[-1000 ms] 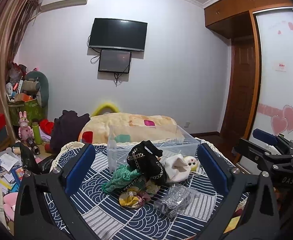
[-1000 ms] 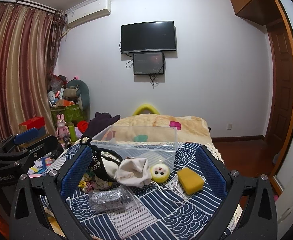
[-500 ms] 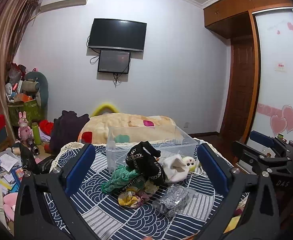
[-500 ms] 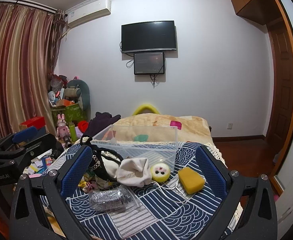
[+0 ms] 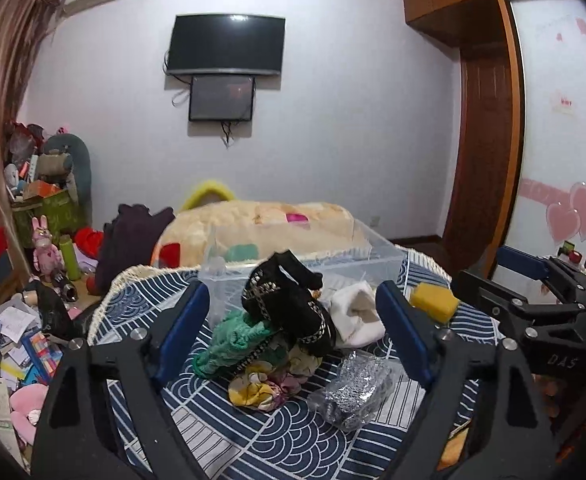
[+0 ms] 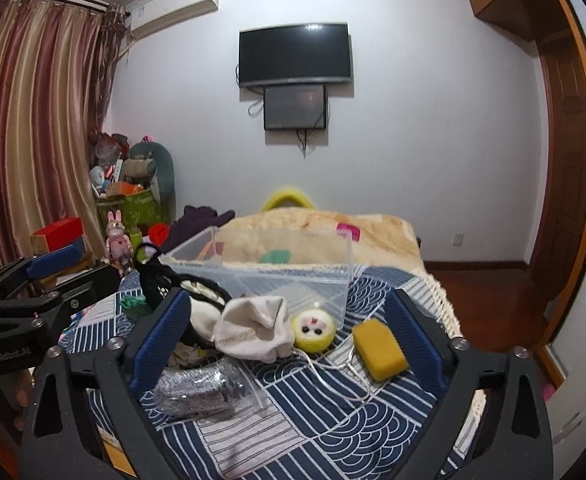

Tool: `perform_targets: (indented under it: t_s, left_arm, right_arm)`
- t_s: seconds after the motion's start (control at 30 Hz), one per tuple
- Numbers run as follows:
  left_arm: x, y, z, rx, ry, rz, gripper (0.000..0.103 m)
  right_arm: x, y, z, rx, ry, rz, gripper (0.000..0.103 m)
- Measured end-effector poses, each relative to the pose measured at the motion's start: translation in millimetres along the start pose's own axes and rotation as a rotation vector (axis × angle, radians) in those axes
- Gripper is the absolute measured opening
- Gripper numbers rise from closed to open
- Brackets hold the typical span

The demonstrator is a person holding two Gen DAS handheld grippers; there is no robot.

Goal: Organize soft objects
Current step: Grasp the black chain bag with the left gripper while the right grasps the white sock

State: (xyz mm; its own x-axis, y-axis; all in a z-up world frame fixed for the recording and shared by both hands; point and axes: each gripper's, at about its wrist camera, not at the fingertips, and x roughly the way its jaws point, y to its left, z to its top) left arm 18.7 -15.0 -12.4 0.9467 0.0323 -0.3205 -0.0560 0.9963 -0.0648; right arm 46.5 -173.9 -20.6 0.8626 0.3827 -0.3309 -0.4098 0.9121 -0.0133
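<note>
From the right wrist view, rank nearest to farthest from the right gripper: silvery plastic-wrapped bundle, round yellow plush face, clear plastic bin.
1. Silvery plastic-wrapped bundle, low left, by the left finger.
2. Round yellow plush face, centre.
3. Clear plastic bin, behind it.

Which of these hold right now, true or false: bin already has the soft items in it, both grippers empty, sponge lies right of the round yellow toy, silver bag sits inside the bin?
1. The clear bin holds the soft items: false, they lie in front of it.
2. Left gripper and right gripper hold nothing: true.
3. The yellow sponge lies right of the round yellow toy: true.
4. The silver bag sits inside the bin: false, it lies on the patterned cloth.
</note>
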Motion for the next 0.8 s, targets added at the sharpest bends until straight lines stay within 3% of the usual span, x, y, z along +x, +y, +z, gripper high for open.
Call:
perform_targets:
  t_s: [0.37,0.47,0.5,0.57,0.63,0.8]
  left_arm:
    - [50,5,2,0.018,0.085,-0.024,0.070]
    - [59,11,-5,-0.001,0.118,-0.030,0.060]
    - [61,13,-7,-0.010,0.127,-0.035,0.051]
    - [67,18,-10,-0.041,0.143,-0.053,0.050]
    - [69,24,-11,-0.070,0.145,-0.067,0.039]
    - [72,29,-11,-0.085,0.147,-0.082,0.030]
  right_arm:
    - [34,-9,-7,0.004,0.114,0.035,0.077]
    - [43,-9,-8,0.013,0.146,0.057,0.071]
    - [47,-8,-8,0.020,0.155,0.072,0.071]
    - [53,-7,-9,0.025,0.173,0.106,0.071]
    - [61,-1,-11,0.018,0.198,0.145,0.071]
    - [81,14,-16,-0.036,0.258,0.145,0.071]
